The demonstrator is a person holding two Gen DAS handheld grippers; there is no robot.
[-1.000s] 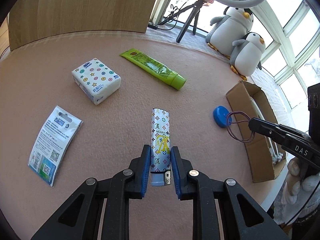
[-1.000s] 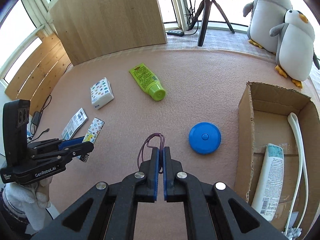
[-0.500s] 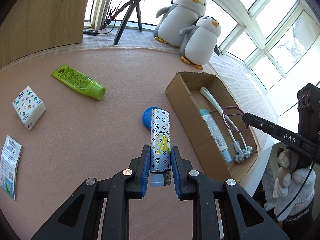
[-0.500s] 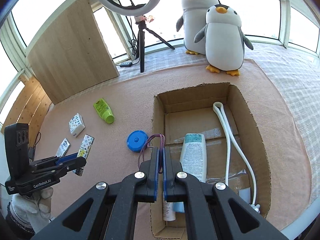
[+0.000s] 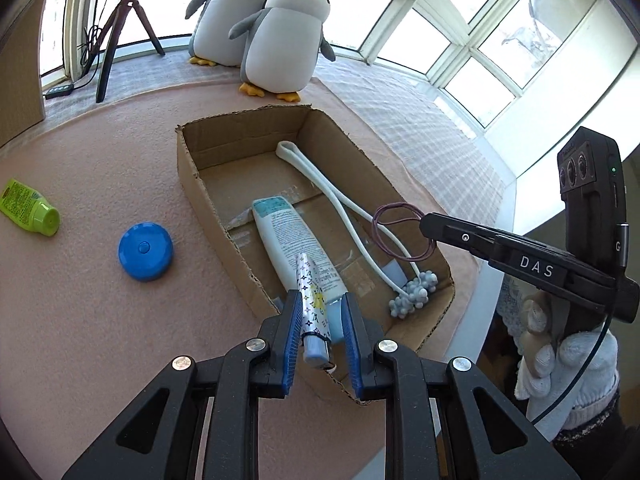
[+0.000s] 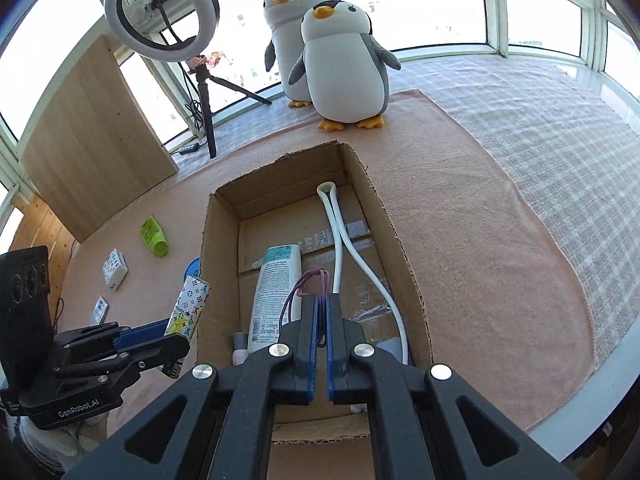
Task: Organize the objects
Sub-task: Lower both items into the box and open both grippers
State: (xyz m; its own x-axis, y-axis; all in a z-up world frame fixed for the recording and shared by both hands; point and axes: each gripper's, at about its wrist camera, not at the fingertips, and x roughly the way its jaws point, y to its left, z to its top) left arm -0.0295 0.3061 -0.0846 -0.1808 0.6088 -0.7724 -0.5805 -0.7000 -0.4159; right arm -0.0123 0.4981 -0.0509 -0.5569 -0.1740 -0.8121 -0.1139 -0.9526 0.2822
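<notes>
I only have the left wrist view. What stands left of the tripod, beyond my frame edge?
Observer: A tall wooden board, leaning upright at the mat's edge.
Operator: Anything left on the mat besides the green tube and blue disc?
Observer: Yes, a small patterned tissue pack lies past the green tube.
Operator: What is atop the tripod?
Observer: A white ring light, with a small device mounted in its middle.
</notes>
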